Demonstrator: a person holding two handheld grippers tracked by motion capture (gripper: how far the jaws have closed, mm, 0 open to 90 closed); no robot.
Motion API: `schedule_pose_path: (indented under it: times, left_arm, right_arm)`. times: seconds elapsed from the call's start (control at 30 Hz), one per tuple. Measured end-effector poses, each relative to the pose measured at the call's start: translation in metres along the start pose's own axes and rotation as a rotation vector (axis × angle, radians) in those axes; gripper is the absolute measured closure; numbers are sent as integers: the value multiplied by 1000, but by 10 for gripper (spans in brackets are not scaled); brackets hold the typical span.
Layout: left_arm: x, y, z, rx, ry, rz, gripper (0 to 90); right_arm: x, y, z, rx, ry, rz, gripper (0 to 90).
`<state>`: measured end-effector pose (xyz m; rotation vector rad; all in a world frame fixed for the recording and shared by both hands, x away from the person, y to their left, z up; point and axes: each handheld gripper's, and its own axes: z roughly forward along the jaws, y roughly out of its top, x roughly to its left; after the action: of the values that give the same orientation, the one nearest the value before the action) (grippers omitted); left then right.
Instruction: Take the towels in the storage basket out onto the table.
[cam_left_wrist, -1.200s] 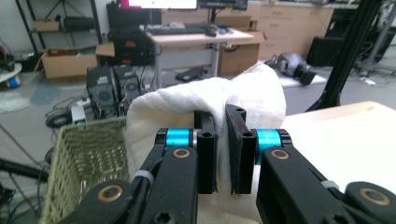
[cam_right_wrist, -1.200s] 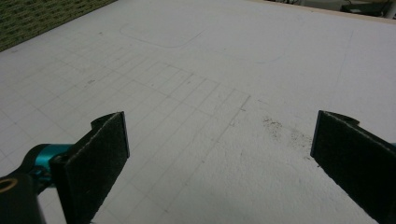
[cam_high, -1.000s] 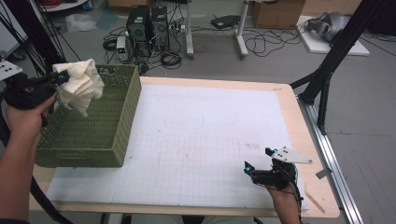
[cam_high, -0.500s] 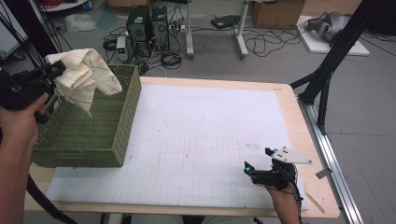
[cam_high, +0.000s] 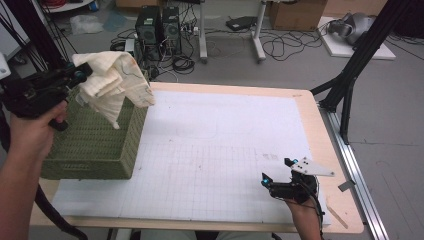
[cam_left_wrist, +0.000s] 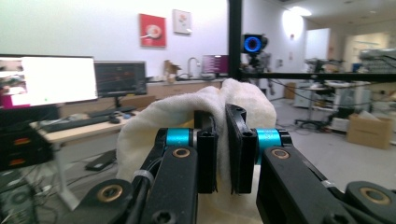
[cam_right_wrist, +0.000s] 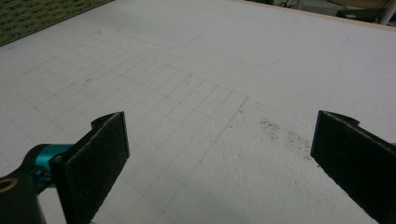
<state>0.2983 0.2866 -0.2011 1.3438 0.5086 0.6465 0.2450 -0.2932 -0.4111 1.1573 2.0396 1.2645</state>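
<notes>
The left claw (cam_high: 80, 75) pinches the cream towel (cam_high: 112, 82), which hangs from it above the green basket (cam_high: 95, 145). The right claw (cam_high: 277, 172) rests spread on the worktop (cam_high: 225, 130), well apart.

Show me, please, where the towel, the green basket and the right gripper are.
towel (cam_high: 112, 82): high view, on its hanging folds.
green basket (cam_high: 90, 145): high view, on its woven front wall.
right gripper (cam_high: 276, 171): high view, midway between its fingertips.
</notes>
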Motion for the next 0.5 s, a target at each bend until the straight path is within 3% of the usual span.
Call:
schedule_pose_path:
  times: [0.17,0.47,0.5]
  left_arm:
    - [-18,-7,19,-4,-74,-10,833]
    - [-55,-35,57,41,-214,-30,832]
    - [-55,-35,57,41,-214,-30,832]
  right_arm:
    - [0,0,0,-2,0,-3,35]
    - [0,0,-1,-5,-3,-5,36]
    - [0,0,-1,-5,-3,-5,36]
